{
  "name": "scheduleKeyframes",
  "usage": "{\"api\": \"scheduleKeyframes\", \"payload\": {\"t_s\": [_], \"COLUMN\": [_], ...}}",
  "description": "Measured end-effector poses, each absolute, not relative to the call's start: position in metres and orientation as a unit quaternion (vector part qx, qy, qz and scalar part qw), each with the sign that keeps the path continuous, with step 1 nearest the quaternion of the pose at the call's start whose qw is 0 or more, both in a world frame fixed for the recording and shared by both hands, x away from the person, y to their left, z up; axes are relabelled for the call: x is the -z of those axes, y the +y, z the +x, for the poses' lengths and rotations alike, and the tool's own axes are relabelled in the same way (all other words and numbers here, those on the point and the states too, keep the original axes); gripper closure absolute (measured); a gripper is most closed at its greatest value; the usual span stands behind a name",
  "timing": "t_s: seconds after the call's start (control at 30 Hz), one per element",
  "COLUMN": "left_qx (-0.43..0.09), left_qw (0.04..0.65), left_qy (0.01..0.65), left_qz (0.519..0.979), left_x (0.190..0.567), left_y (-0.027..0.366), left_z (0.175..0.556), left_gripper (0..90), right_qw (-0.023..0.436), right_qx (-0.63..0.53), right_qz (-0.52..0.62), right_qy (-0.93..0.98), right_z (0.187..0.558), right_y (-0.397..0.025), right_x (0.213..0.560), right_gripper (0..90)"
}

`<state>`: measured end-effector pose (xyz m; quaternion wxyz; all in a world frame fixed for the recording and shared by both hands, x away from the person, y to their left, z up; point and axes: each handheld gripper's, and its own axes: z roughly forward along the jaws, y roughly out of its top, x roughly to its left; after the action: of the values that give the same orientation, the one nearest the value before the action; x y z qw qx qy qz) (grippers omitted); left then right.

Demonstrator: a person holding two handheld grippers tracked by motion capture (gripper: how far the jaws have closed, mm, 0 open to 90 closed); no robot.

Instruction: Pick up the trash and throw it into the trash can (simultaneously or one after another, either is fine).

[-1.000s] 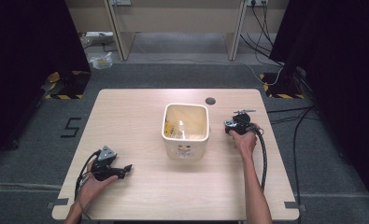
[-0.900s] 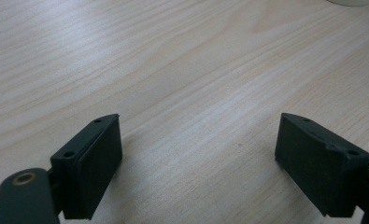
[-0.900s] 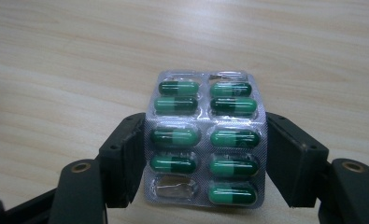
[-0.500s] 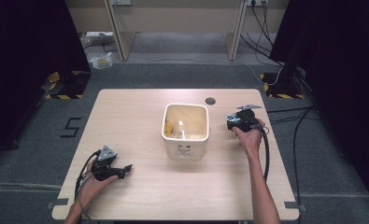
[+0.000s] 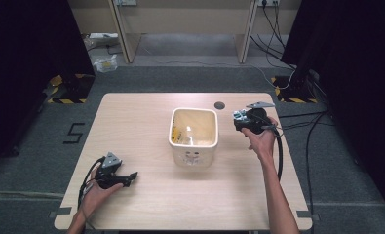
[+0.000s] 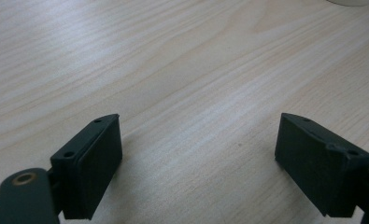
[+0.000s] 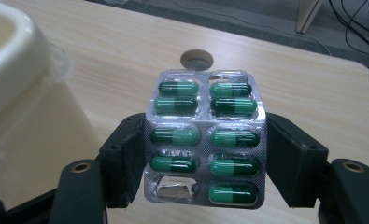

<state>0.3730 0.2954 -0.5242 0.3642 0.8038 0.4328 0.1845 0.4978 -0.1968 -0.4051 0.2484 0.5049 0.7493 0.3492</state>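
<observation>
Grey carpet and dark curtains surround a pale wooden table (image 5: 141, 122), seen from the high view with a person's forearms reaching in from its near edge. At the table's middle stands a cream square tub (image 5: 193, 135), open at the top, with something yellowish lying inside that is too small to make out. Just beyond the tub, a round grey cable port (image 5: 220, 105) is set into the tabletop. The right gripper (image 5: 240, 118), held above the table to the right of the tub near its far corner, has its jaws closed on the two side edges of a silver blister pack (image 7: 205, 138). In the right gripper view the pack stands upright between the black jaws, carrying two columns of green capsules; the pocket at its lower left is flattened and holds no capsule. In that view the tub's cream wall (image 7: 18, 70) rises at the left, apart from the pack, and the cable port (image 7: 197, 59) lies on the wood behind the pack's top edge. The left gripper (image 5: 131, 176) rests low at the near left part of the table, well apart from the tub, pointing toward the right. The left gripper view shows its two black jaws spread wide with nothing between them, bare wood grain (image 6: 196, 84) beneath. A black cable (image 5: 279, 156) trails from the right gripper along the person's forearm.
</observation>
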Motion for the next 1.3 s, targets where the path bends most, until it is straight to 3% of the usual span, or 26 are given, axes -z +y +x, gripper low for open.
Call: {"api": "scheduleKeyframes", "payload": {"t_s": [1.3], "left_qx": [-0.184], "left_qw": [0.364], "left_qy": [0.433], "left_qz": [0.804], "left_x": [0.524], "left_y": [0.295], "left_z": [0.373], "left_gripper": [13.9], "right_qw": [0.27], "right_qx": [-0.383], "right_qz": [0.437], "right_qy": [0.768], "right_z": [0.475], "right_y": [-0.172], "right_x": [0.337], "right_gripper": [35.0]}}
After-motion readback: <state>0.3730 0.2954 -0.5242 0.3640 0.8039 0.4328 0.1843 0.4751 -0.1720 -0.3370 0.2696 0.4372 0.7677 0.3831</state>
